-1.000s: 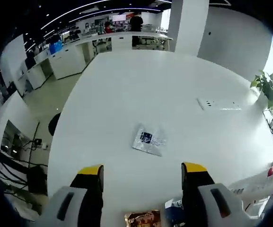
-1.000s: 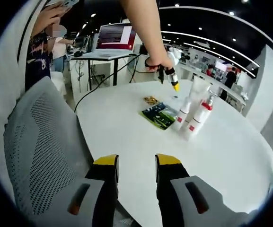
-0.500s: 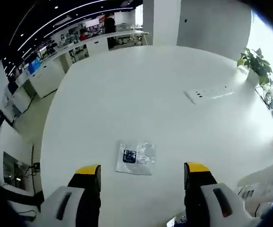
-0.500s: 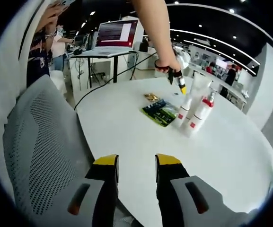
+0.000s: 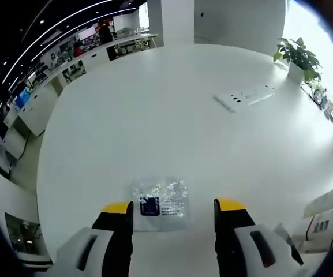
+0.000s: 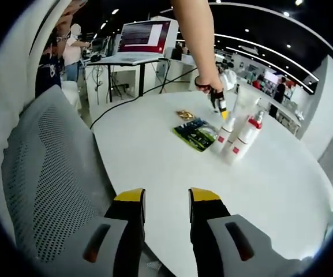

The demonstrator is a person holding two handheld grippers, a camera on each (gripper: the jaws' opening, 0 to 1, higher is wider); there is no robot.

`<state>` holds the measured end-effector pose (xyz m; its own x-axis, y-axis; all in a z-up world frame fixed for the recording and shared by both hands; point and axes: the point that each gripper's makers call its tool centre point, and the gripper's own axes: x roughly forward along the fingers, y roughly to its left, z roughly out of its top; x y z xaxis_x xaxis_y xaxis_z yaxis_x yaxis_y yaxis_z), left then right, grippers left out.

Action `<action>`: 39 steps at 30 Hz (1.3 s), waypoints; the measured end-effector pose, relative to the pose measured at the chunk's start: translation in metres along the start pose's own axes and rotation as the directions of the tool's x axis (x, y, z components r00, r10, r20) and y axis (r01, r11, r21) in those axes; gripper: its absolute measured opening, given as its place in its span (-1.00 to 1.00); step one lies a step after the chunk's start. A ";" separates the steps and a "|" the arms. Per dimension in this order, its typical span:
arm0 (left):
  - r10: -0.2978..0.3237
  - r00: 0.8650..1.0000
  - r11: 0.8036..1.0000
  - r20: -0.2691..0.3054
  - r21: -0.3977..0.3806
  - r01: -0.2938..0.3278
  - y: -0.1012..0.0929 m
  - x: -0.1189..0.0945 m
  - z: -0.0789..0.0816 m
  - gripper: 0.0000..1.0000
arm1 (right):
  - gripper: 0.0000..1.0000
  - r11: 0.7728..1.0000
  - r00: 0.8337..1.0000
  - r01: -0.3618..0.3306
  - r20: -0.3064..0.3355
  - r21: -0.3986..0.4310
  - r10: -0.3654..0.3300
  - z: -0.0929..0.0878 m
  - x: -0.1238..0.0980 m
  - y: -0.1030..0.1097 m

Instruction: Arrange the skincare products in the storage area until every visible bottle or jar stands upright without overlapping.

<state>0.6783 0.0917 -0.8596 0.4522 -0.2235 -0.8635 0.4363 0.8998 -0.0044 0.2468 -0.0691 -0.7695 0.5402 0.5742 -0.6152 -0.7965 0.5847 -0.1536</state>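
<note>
A clear sachet with a blue label [image 5: 159, 199] lies flat on the white round table [image 5: 154, 115]. My left gripper [image 5: 174, 206] hangs open just over it, one jaw on each side. In the right gripper view a person's hand [image 6: 205, 85] holds that left gripper [image 6: 220, 107] down by two white pump bottles with red labels [image 6: 242, 140], which stand upright beside a tall white tube [image 6: 242, 103]. A green sachet [image 6: 194, 134] and a small gold sachet [image 6: 184, 115] lie flat next to them. My right gripper [image 6: 167, 196] is open and holds nothing, near the table's edge.
A grey mesh chair [image 6: 48, 173] stands close on the left of the right gripper. A screen [image 6: 145, 37] sits on a desk behind. A white power strip [image 5: 244, 96] and a potted plant [image 5: 296, 55] are at the table's far side. White tubes [image 5: 328, 213] reach in at right.
The left gripper has come down and forward, so the clear sachet now lies between its jaws. In the right gripper view the hand has dropped towards the bottles. The right gripper has barely moved.
</note>
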 end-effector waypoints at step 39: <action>-0.065 0.995 0.997 -0.074 0.025 0.067 0.006 0.004 -0.001 -0.15 | -0.49 1.000 1.000 0.022 -0.012 0.004 -0.022 -0.002 0.000 -0.004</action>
<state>0.6815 0.0963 -0.8632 0.3642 -0.2535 -0.8961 0.4846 0.8733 -0.0501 0.2497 -0.0731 -0.7704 0.5547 0.5542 -0.6206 -0.7831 0.5998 -0.1644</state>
